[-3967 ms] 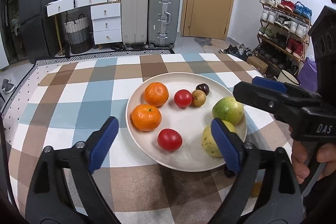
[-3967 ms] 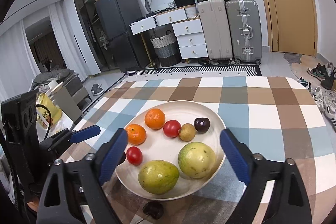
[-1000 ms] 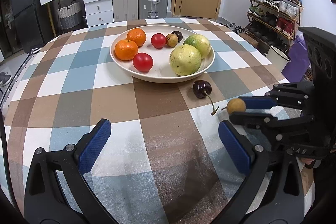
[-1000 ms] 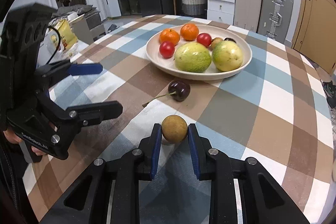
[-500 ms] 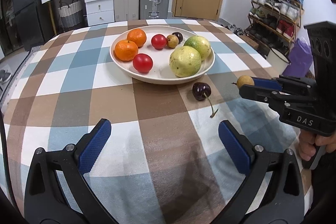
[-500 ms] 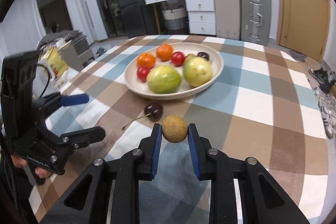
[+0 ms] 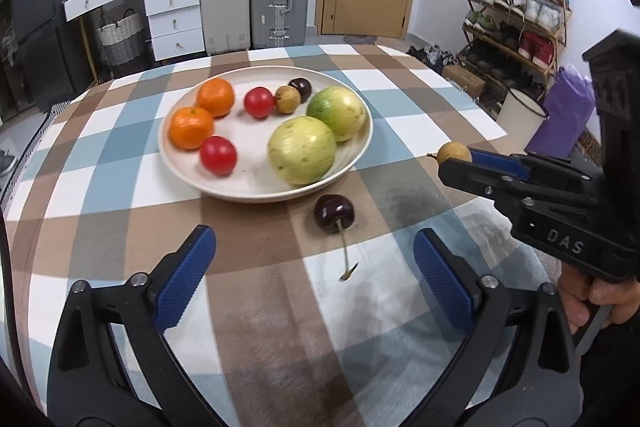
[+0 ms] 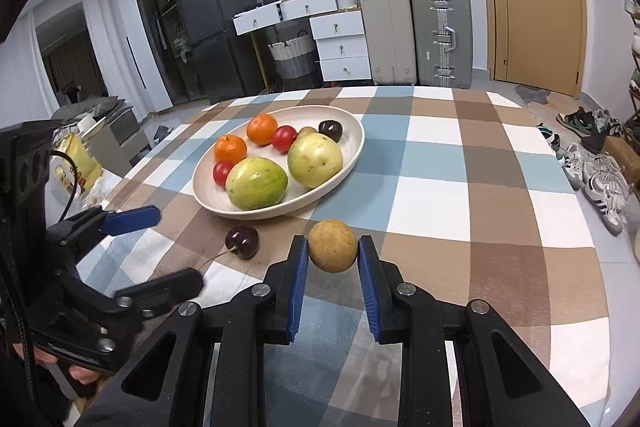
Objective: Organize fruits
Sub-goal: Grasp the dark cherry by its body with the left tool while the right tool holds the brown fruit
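Observation:
A white plate (image 7: 248,193) (image 8: 260,214) holds two oranges, two red tomatoes, two big green-yellow fruits, a small brown fruit and a dark one. A dark cherry (image 7: 334,213) (image 8: 242,241) with a long stem lies on the cloth just in front of the plate. My left gripper (image 7: 312,267) (image 8: 180,247) is wide, its jaws closing; the cherry lies just beyond its fingertips and only the stem end reaches into the gap. My right gripper (image 8: 333,259) (image 7: 452,163) is shut on a small brown fruit (image 8: 332,245) (image 7: 453,151), held above the cloth right of the cherry.
The checked tablecloth (image 7: 120,227) covers a round table whose edge curves away on the right. A hand (image 7: 592,299) grips the right tool. Beyond stand a shoe rack (image 7: 516,23), a white bucket (image 7: 520,117), suitcases (image 8: 438,35) and drawers (image 8: 340,43).
My right gripper has lifted the small brown fruit off the cloth and carried it nearer the plate. My left gripper has moved forward, so the cherry now lies close to its fingertips.

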`<state>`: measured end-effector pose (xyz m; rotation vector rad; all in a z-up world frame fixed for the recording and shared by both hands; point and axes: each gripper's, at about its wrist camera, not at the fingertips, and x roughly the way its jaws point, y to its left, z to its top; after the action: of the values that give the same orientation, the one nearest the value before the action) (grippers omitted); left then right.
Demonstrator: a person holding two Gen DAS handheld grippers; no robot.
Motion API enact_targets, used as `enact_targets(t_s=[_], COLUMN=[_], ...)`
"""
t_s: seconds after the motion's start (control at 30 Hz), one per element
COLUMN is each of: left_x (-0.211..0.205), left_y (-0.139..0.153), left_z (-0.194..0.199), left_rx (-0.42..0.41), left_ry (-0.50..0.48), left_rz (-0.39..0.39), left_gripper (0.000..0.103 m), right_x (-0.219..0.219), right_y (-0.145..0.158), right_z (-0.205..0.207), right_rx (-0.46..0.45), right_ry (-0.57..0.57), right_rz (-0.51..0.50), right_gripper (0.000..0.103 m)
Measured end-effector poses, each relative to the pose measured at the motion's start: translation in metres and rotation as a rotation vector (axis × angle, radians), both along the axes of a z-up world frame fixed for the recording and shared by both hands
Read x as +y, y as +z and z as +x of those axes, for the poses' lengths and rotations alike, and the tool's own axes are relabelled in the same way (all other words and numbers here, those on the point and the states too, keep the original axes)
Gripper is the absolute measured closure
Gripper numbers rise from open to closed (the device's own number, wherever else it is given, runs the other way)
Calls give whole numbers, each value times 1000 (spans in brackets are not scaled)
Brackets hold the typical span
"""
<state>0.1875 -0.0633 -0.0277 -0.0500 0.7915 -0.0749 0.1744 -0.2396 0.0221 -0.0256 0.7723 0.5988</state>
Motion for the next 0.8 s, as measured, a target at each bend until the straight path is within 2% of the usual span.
enact_targets(t_s=[0.17,0.23,0.47,0.7,0.77,0.8], left_x=[-5,-5,-13,-15,-14,-13], left_y=[-11,-15,-24,-28,-28,-28], left_z=[17,23,38,45,46,46], left_rx=[49,65,101,106,105,103], left_ry=[8,7,8,-11,-12,-14], left_rz=[-12,-28,-7,-31,-37,-43], left_gripper=[13,18,30,53,61,69], right_x=[-2,-2,-1,-2,-2,-1], right_y=[-1,-1,-1,-2,-2,-2], right_z=[2,2,1,2,2,2], right_rx=[6,8,3,12,9,10], right_ry=[-13,-17,-13,-18,-19,-17], right_rz=[2,5,-2,-2,-2,-2], right_gripper=[77,77,77,77,77,77])
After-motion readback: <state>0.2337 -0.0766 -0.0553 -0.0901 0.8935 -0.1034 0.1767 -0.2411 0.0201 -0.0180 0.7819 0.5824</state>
